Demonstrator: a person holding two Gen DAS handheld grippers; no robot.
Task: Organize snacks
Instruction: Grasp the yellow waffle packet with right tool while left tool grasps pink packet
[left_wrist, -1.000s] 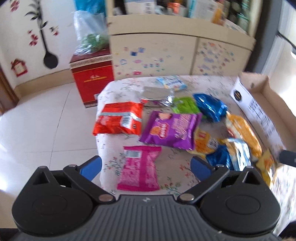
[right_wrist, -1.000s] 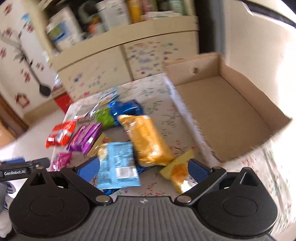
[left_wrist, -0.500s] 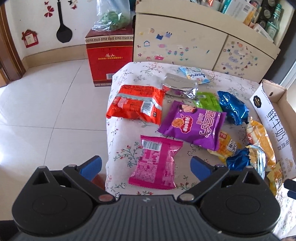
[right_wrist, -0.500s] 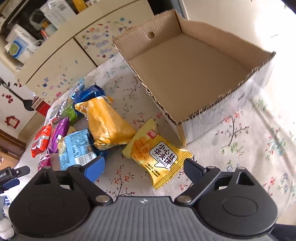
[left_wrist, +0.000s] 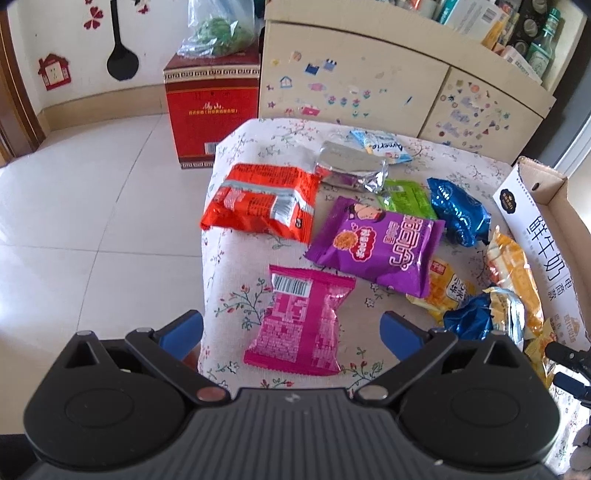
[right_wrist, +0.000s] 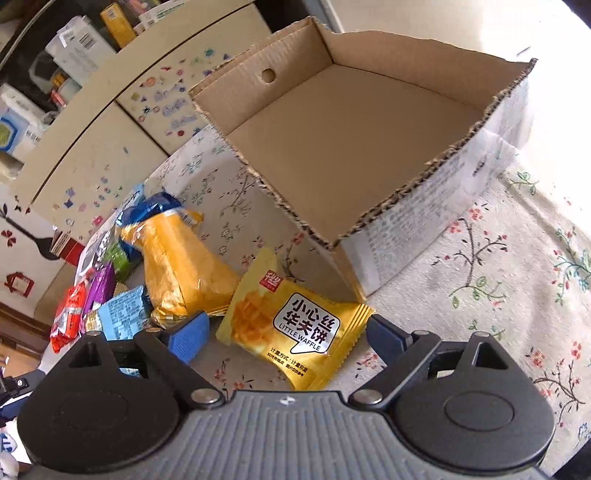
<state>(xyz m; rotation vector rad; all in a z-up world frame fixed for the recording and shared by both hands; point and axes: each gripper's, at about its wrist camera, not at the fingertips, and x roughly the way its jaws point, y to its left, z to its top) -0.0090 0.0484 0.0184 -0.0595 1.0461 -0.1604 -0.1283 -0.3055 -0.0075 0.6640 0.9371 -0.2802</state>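
— Where are we now?

— Our right gripper (right_wrist: 286, 332) sits over the yellow waffle pack (right_wrist: 291, 325), fingers wide open on both sides of it, and they have just been closing a little. They don't squeeze it yet. The pack lies flat on the flowery cloth (right_wrist: 517, 258), just beside the cardboard box (right_wrist: 424, 206), which has nothing in it.

— And our left gripper (left_wrist: 291, 328)?

— Open too, above the pink pack (left_wrist: 299, 321), holding nothing.

— What could go wrong?

— The waffle pack is flat and shiny, so we think our fingers could slide over it or only pinch a corner, and it would drop. The big orange bag (right_wrist: 181, 266) touches it, so we might bump that too.
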